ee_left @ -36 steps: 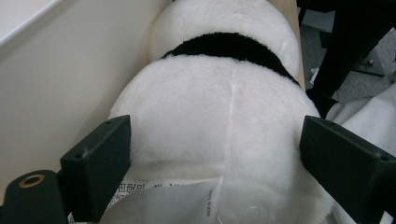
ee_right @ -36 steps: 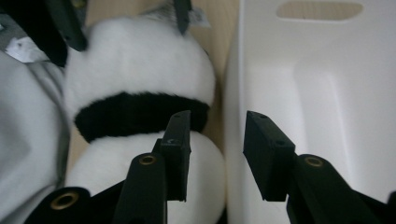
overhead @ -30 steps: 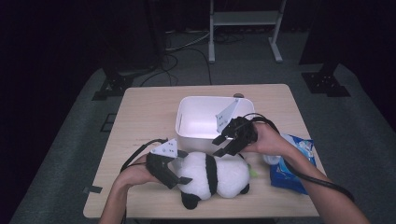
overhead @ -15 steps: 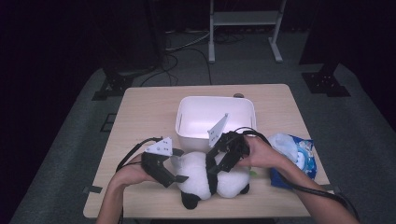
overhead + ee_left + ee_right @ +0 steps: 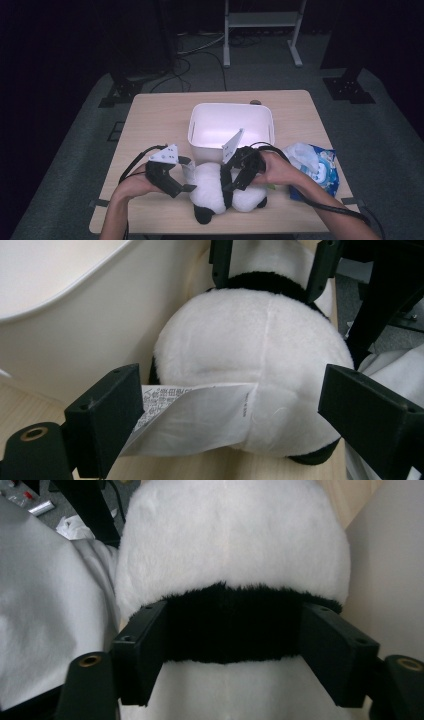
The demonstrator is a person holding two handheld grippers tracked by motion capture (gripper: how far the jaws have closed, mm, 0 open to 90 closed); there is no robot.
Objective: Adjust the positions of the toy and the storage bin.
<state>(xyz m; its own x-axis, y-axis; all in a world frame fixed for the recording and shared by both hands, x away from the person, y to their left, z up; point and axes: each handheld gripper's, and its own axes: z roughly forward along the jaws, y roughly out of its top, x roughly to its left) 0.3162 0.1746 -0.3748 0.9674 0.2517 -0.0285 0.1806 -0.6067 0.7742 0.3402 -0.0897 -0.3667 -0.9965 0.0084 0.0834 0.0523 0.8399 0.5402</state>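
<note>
While the plush panda (image 5: 220, 192) lies on its side at the near edge of the table (image 5: 155, 120), just in front of the white bin (image 5: 231, 127), we've got both tongs on it. R gripper (image 5: 235, 177) comes down over the middle of the toy; in the right gripper view its jaws straddle the black band of fur, one on each side. They've just been opening w/ the panda between them, and they stand wide; whether the pads press the fur we can't tell for sure, looks loose. L gripper (image 5: 182, 175) sits at the panda's white rear end, jaws apart, the sewn-in label (image 5: 192, 415) lying against one jaw but not pinched. A blue wet-wipe pack (image 5: 315, 165) lies to the right of the toy, near the R hand. Table is light wood, on grey carpet; room around is dark, w/ a white metal stand (image 5: 262, 22) and cables at the back.
</note>
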